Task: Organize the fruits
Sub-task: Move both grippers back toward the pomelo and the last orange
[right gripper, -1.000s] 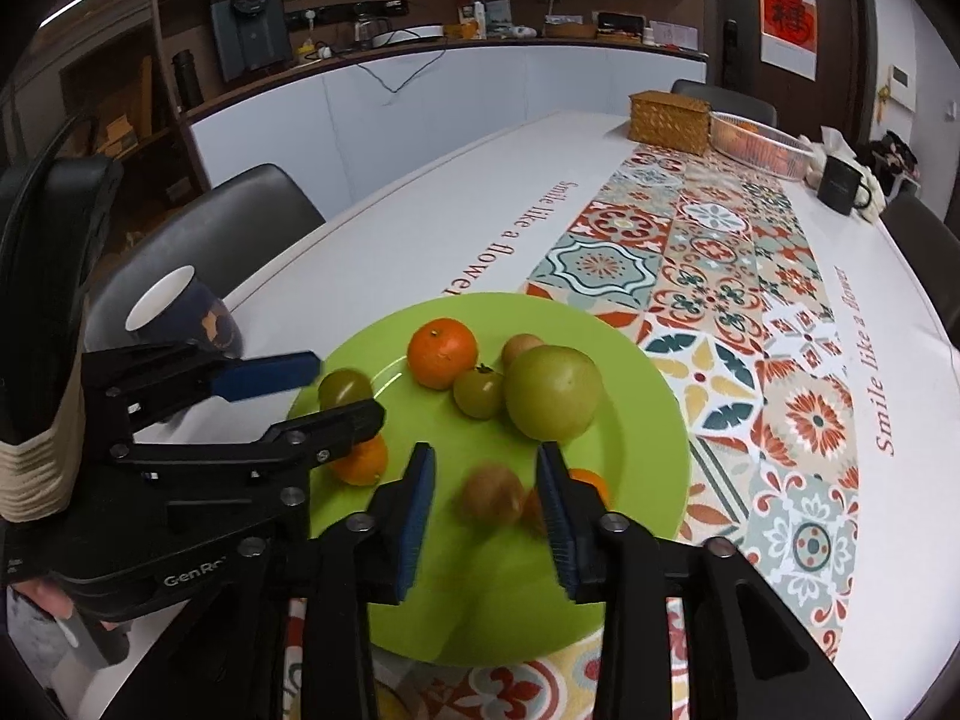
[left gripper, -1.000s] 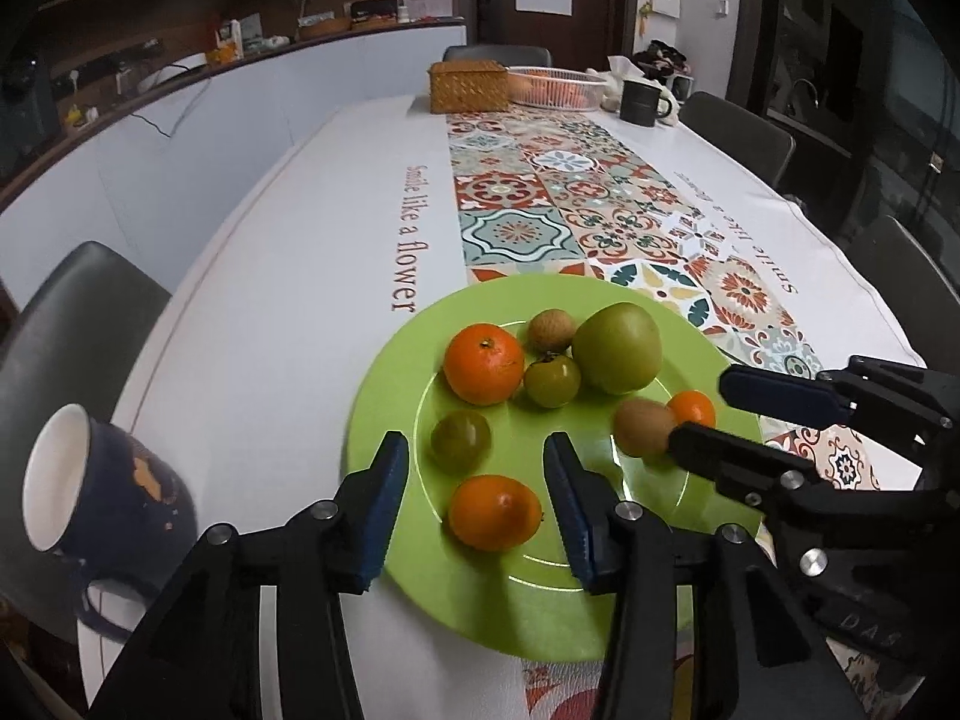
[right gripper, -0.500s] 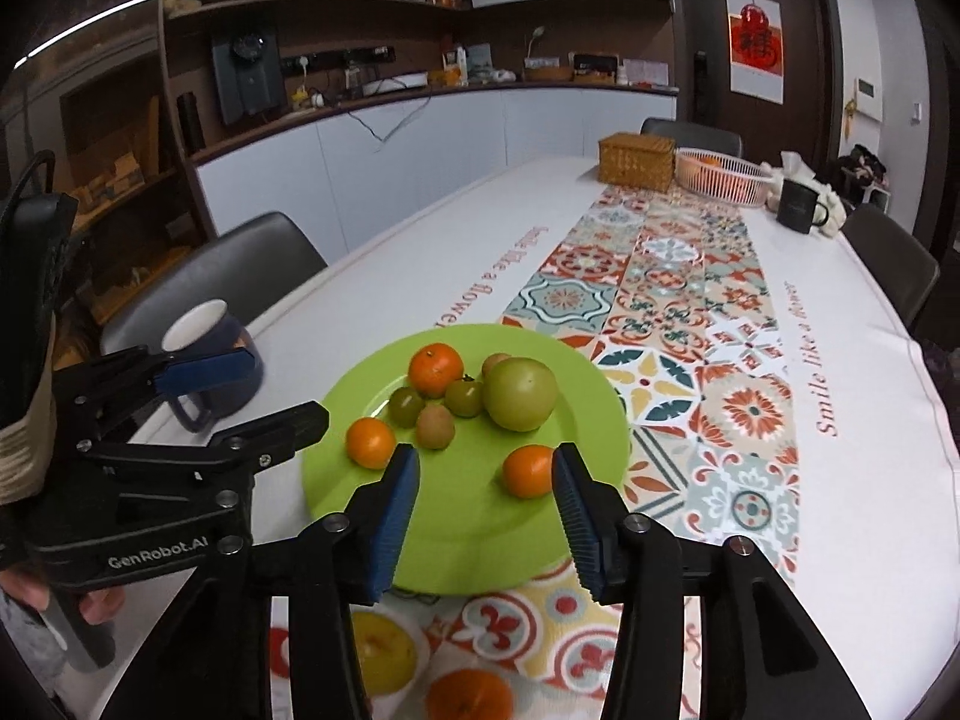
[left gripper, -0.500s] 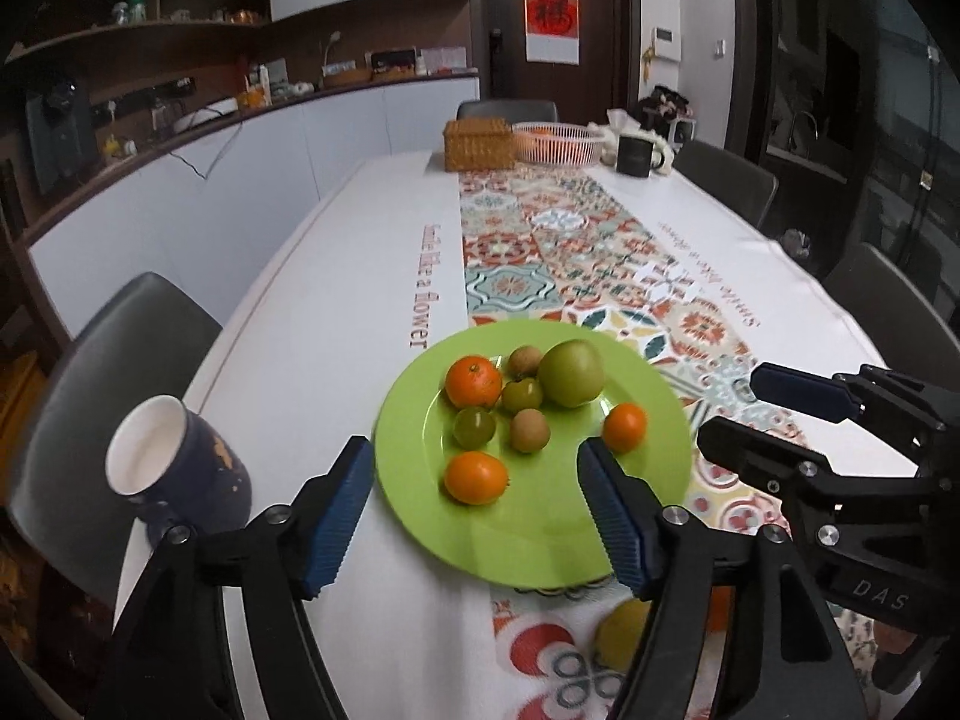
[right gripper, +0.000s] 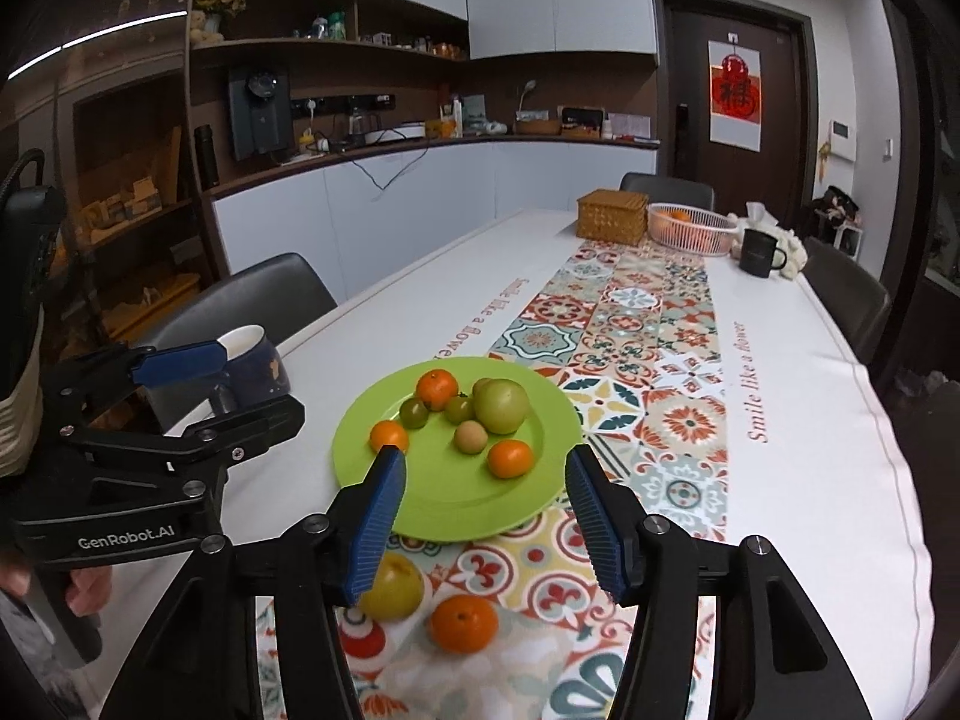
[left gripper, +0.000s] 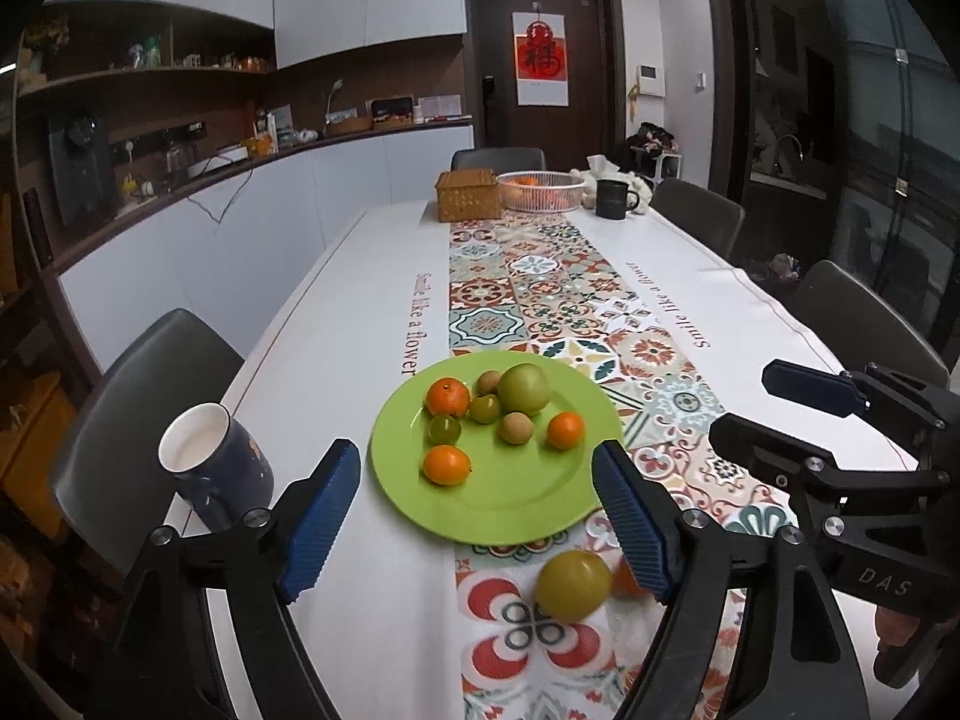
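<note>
A green plate (left gripper: 498,516) on the patterned runner holds several fruits: oranges, small green ones, brown ones and one large green fruit (left gripper: 523,389). Nearer to me a yellow-green fruit (left gripper: 573,585) and an orange (right gripper: 463,623) lie loose on the runner. My left gripper (left gripper: 474,447) hovers back from the plate's near rim. Its jaws are opening and there is nothing between them. My right gripper (right gripper: 485,453) hangs beside it over the same rim, with its jaws also opening and nothing in them. Each gripper shows in the other's view: the right gripper (left gripper: 747,399) and the left gripper (right gripper: 258,381).
A navy mug (left gripper: 210,468) with a white inside stands left of the plate near the table edge, with a dark chair (left gripper: 150,384) behind it. At the far end are a wicker box (left gripper: 468,195), a white basket (left gripper: 540,189) and a black mug (left gripper: 612,198). More chairs line the right side.
Both grippers have drawn back and up from the plate and their jaws have widened. The orange and brown fruit once between them now lie free on the plate. The loose fruits came into view.
</note>
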{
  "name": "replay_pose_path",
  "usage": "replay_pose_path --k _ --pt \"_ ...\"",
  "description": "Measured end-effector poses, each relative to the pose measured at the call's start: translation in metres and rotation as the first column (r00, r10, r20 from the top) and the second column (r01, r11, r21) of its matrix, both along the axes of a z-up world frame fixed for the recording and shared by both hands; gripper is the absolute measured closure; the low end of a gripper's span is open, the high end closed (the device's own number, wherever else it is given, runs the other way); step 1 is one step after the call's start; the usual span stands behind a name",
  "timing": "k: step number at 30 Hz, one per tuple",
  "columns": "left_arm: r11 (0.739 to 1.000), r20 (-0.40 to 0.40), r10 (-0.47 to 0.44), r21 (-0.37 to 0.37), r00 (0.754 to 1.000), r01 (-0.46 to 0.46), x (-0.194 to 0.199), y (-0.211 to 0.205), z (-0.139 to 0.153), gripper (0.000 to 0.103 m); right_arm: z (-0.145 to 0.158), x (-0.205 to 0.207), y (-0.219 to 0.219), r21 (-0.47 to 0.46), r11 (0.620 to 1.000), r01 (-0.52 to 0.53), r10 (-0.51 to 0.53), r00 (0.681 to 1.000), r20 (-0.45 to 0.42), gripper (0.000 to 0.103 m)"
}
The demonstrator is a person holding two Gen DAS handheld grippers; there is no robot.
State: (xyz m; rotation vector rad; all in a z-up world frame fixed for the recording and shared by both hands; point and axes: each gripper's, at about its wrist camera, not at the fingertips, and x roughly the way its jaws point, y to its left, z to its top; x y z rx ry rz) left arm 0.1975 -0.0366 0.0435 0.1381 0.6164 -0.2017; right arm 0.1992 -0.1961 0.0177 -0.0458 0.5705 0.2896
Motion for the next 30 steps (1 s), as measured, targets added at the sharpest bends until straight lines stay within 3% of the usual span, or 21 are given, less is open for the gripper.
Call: replay_pose_path --k 8,16,30 --pt "0.999 0.038 -0.019 0.031 0.999 0.018 -0.036 -0.012 0.009 0.014 0.011 -0.035 -0.011 0.0 1.0 0.005 -0.005 0.999 0.05 0.04" --pt "0.997 0.061 -0.038 0.07 0.997 0.034 -0.061 -0.022 -0.002 0.012 0.003 -0.055 -0.016 -0.038 0.999 -0.022 0.024 0.999 0.041 0.039" --pt "0.988 -0.023 -0.122 0.088 0.992 0.124 -0.058 -0.03 -0.041 0.012 -0.033 -0.053 -0.01 -0.148 0.98 -0.135 0.127 0.99 -0.067 0.039"
